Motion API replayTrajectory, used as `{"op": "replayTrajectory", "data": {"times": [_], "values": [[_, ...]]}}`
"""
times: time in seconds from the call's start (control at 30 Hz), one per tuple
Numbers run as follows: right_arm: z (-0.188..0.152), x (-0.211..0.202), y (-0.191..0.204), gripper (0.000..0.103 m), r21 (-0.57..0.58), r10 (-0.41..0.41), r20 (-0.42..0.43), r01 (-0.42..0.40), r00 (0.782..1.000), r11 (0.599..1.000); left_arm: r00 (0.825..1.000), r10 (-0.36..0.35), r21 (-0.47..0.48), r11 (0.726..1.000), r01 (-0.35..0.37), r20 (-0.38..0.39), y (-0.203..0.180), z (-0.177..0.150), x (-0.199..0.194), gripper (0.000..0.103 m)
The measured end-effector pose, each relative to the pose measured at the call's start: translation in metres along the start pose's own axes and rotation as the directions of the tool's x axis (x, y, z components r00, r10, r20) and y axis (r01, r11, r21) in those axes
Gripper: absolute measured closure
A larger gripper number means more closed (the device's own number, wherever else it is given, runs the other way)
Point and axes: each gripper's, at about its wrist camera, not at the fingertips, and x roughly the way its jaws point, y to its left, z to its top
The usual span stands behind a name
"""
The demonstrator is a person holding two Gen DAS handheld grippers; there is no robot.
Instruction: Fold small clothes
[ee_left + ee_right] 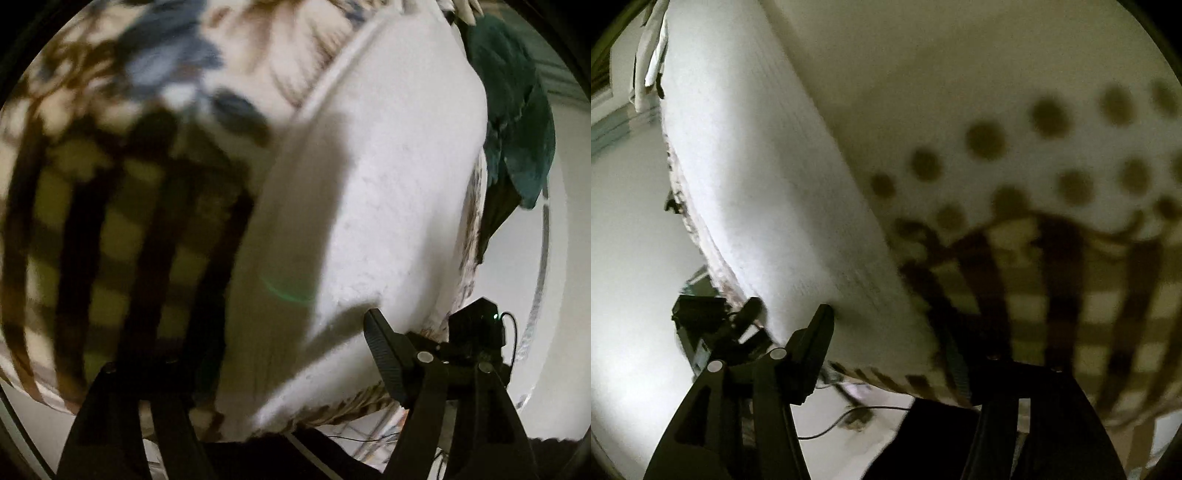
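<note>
In the left wrist view, the left claw (258, 354) stands spread, its two black fingers well apart with nothing pinched between them. A white garment (369, 184) lies flat across the middle of the view, its near edge lying between the fingers, and the right finger's ribbed pad (384, 347) sits just over that edge. Left of the white piece, and blurred, is a dark-and-yellow checked cloth (122, 236) on a patterned bedcover (258, 55). A dark green cloth (517, 122) hangs at the upper right (past the bed's edge).

In the right wrist view, the right claw (897, 339) is likewise spread and empty. The white garment (768, 166) runs diagonally, its near corner between the fingers. To its right lie a cream fabric with dark dots (997, 122) and the checked cloth (1052, 288).
</note>
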Motion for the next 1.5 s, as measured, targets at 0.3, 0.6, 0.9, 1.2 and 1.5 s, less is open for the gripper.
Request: {"op": "replayTrajectory", "data": {"times": [0.3,0.6,0.9,1.2,1.5], "values": [[-0.024,0.003,0.012,0.085,-0.004,0.036,0.049,-0.036,0.998,0.999,0.999,0.018,0.073,0.997,-0.016,-0.029,-0.026,-0.01,-0.009,0.091],[-0.041,-0.073,0.061,0.088,-0.119,0.109,0.127,-0.094,0.986,0.988,0.992,-0.114,0.008,0.994,0.113,0.051,-0.045,-0.021,-0.051,0.091],[-0.001,-0.156,0.152,0.088,-0.256,0.204,0.248,-0.139,0.947,0.956,0.954,-0.234,0.101,0.971,0.218,0.189,-0.118,0.026,-0.112,0.091],[0.115,-0.226,0.237,0.088,-0.374,0.226,0.401,-0.067,0.888,0.925,0.911,-0.283,0.222,0.949,0.222,0.299,-0.183,0.14,-0.136,0.091],[0.261,-0.221,0.312,0.089,-0.344,0.143,0.484,0.037,0.864,0.938,0.914,-0.282,0.201,0.952,0.23,0.292,-0.203,0.282,-0.105,0.09]]}}
